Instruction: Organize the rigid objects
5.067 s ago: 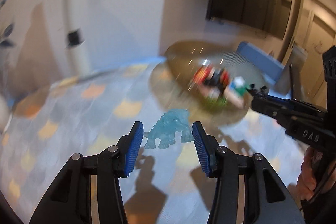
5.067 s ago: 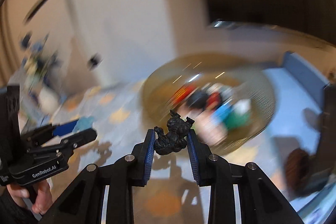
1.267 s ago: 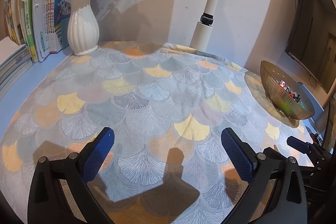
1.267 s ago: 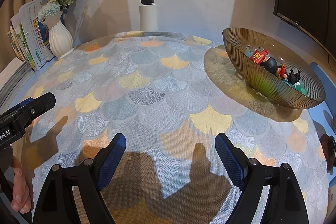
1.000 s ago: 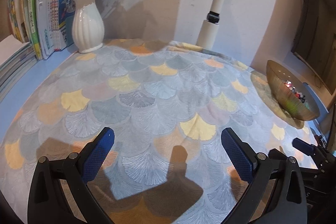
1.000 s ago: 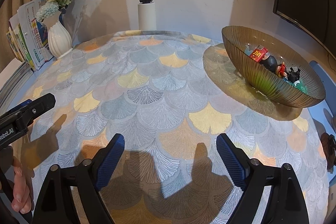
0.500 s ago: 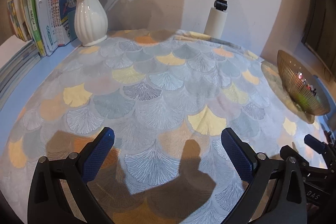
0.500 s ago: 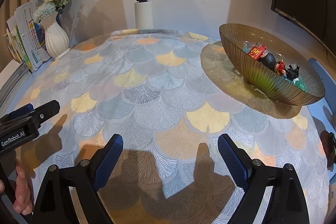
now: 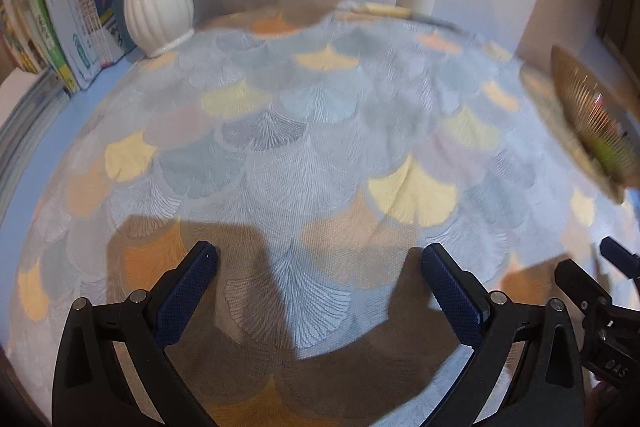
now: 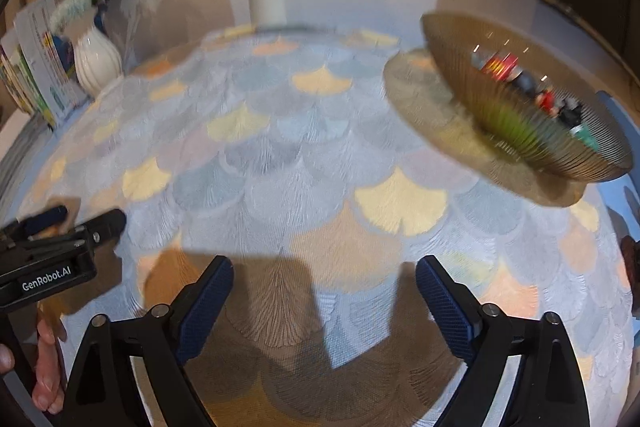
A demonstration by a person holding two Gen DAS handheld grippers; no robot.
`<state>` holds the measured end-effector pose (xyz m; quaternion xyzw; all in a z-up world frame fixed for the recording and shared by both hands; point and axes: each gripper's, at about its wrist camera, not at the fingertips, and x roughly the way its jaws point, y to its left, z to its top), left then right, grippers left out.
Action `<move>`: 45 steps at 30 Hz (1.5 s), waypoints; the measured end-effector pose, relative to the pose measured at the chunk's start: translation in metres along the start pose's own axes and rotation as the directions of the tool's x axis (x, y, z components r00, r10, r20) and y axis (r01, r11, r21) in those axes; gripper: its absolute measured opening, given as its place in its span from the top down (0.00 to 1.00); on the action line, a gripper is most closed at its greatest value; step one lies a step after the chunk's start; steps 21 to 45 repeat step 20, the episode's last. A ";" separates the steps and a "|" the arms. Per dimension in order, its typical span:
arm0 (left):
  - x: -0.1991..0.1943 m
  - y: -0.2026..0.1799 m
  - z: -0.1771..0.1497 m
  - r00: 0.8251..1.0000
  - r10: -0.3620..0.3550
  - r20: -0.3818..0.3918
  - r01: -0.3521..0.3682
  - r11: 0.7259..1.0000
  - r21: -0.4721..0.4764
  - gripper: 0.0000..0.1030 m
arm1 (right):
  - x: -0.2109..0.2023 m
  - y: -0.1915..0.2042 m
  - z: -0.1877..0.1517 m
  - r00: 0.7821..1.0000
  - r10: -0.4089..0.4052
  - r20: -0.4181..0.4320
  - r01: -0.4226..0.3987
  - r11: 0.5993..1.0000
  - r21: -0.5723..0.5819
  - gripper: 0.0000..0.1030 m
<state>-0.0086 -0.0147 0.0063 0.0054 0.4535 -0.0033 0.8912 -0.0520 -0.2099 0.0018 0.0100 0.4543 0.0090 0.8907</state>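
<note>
- Resting over the bare worktop (image 10: 320, 131), both the left hand-held gripper (image 9: 320, 291) and right hand-held gripper (image 10: 322, 297) are spread wide, empty.
- Small figurines (image 10: 532, 87) are gathered inside the ribbed amber bowl (image 10: 500, 131); the right jaws have just been opening, so the cloth is best scanned for strays.

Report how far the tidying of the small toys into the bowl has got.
Done: small toys lie in the ribbed amber bowl on the patterned cloth. No loose toy shows on the cloth in either view. In hand: nothing. The left gripper is open and empty; the right gripper, its jaws just widened, is empty too. Left: apparently nothing in view, though the blurred frames hide detail.
</note>
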 end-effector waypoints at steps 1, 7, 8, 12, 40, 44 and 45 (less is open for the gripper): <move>0.000 -0.002 -0.001 1.000 0.010 0.001 -0.010 1.000 0.007 0.00 | 0.004 0.001 0.001 1.000 -0.002 -0.019 0.002 1.000 -0.005 0.02; 0.003 0.000 0.003 1.000 0.010 -0.001 -0.010 1.000 -0.007 0.00 | 0.005 0.002 -0.001 1.000 -0.003 -0.026 0.003 1.000 -0.008 0.00; 0.003 0.000 0.003 1.000 0.013 -0.001 -0.013 1.000 -0.007 0.00 | 0.005 0.001 0.000 1.000 -0.003 -0.026 0.003 1.000 -0.008 0.00; 0.004 0.000 0.003 1.000 0.010 0.000 -0.010 1.000 -0.009 0.00 | 0.005 0.002 -0.001 1.000 -0.003 -0.026 0.003 1.000 -0.008 0.00; 0.004 0.000 0.003 1.000 0.007 0.000 -0.007 1.000 -0.004 0.00 | 0.005 0.001 -0.001 1.000 -0.003 -0.026 0.003 1.000 -0.009 0.00; 0.004 0.000 0.003 1.000 0.007 0.000 -0.007 1.000 -0.004 0.00 | 0.005 0.001 -0.001 1.000 -0.003 -0.026 0.003 1.000 -0.009 0.00; 0.004 0.000 0.003 1.000 0.007 0.000 -0.007 1.000 -0.004 0.00 | 0.005 0.001 -0.001 1.000 -0.003 -0.026 0.003 1.000 -0.009 0.00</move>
